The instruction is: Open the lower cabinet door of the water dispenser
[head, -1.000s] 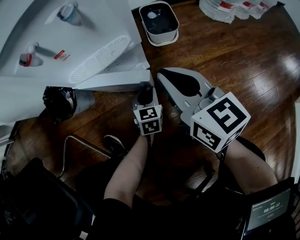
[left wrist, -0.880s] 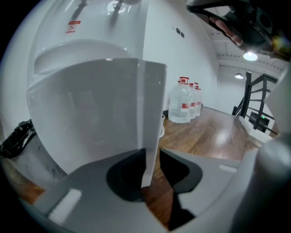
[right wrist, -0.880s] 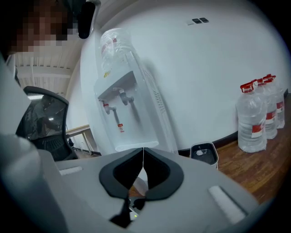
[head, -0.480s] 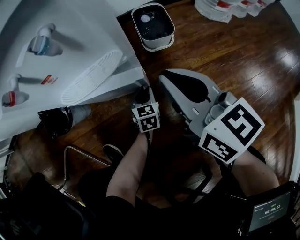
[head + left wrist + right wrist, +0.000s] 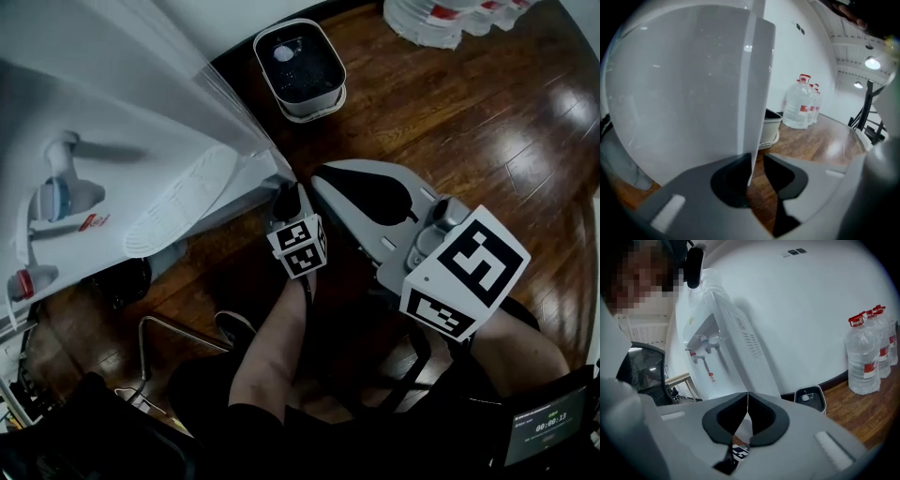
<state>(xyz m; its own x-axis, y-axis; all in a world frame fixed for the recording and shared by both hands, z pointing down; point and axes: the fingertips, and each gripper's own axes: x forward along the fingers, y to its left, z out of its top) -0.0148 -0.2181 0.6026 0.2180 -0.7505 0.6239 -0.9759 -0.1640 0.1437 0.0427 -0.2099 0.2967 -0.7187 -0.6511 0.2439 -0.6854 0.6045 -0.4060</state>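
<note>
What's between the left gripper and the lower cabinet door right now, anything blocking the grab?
Nothing visible does. The thin edge of the cabinet door already stands between the open jaws of the left gripper, with a gap on one side. The right gripper, shut and empty, hangs clear to the side.

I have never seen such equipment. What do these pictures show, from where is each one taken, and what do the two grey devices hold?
A person holds a two-jaw gripper in each hand; the marker cubes are parts of them. The head view looks down from the person's head; each gripper view looks along one gripper's jaws. On the wooden floor stand a white water dispenser, a small white bin and water bottles. The left gripper is open, with a white panel edge of the dispenser between its jaws. The right gripper is shut and empty.
</note>
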